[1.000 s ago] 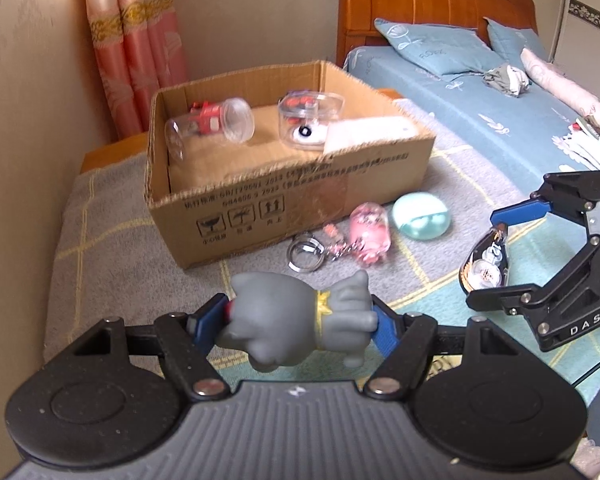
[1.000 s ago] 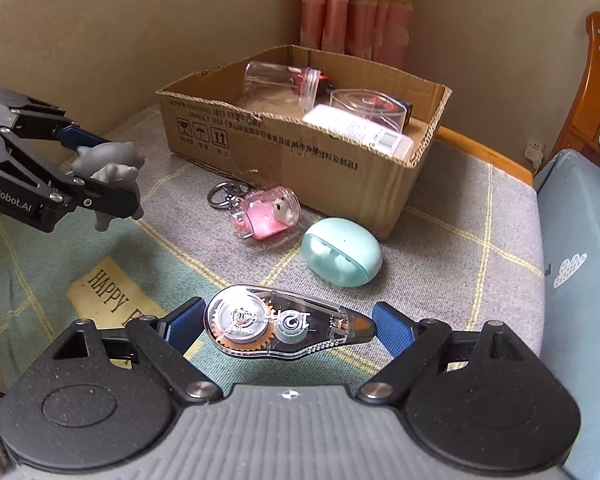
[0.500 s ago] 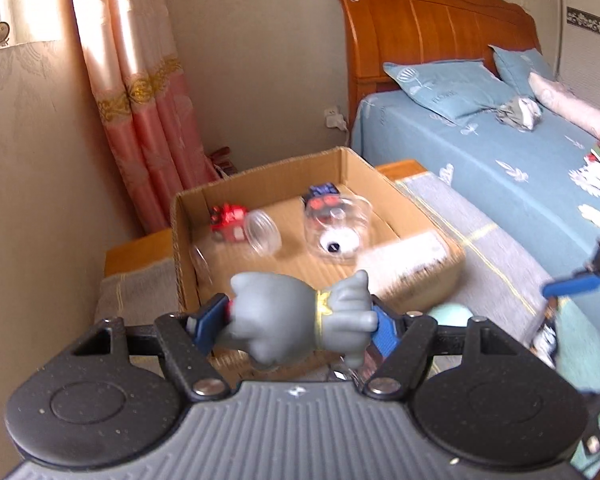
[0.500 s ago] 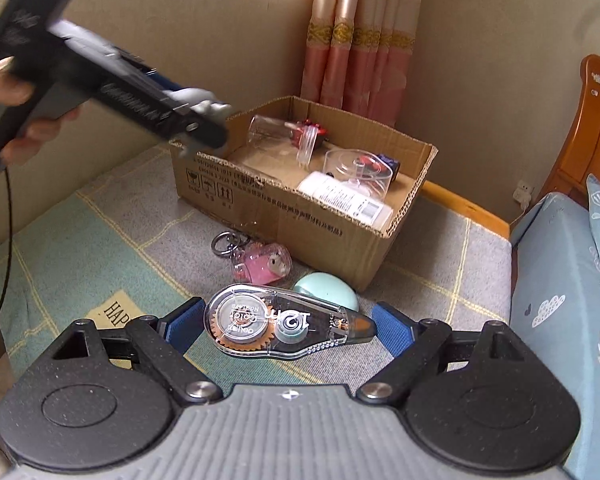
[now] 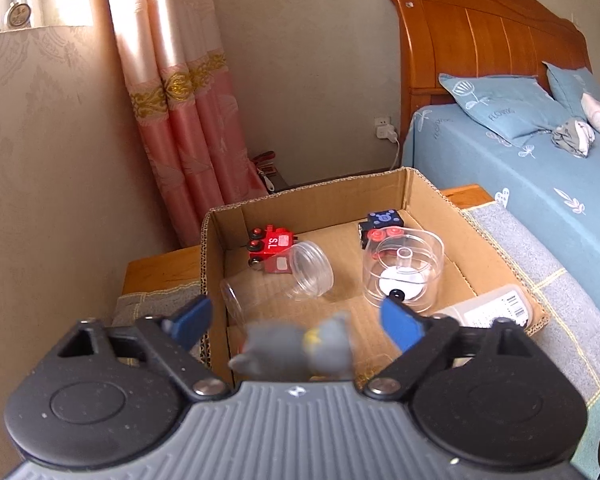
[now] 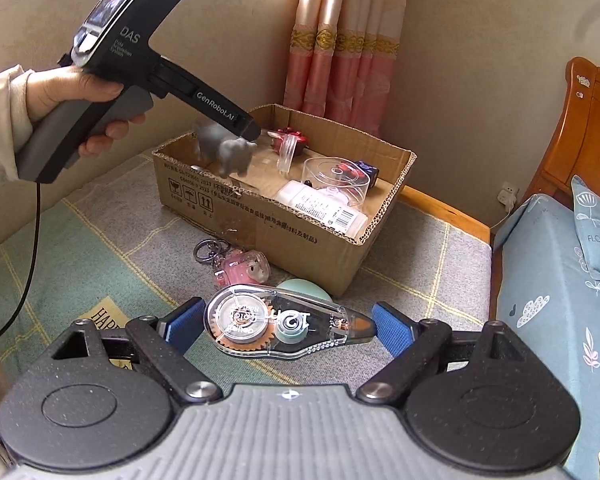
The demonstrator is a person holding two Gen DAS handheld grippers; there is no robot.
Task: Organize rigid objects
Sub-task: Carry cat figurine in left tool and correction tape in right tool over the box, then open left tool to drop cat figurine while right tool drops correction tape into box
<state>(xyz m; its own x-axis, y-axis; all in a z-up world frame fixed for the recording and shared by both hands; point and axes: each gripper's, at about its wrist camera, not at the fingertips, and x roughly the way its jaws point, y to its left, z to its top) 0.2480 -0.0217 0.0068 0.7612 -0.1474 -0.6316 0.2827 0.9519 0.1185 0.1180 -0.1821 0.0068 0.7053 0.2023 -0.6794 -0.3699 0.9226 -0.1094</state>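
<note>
My left gripper is open above the near end of the cardboard box. The grey elephant figure is blurred and falling free below its jaws; the right wrist view shows it in the air over the box, just under the left gripper. My right gripper is shut on a clear correction tape dispenser, held above the blanket in front of the box.
In the box lie a clear jar, a red toy train, a round clear container, a blue block and a white labelled box. A pink keychain and a mint case lie on the blanket. The bed stands right.
My left gripper moved over the box and opened, letting go of the grey elephant, which now drops. My right gripper lifted slightly, still holding the tape dispenser.
</note>
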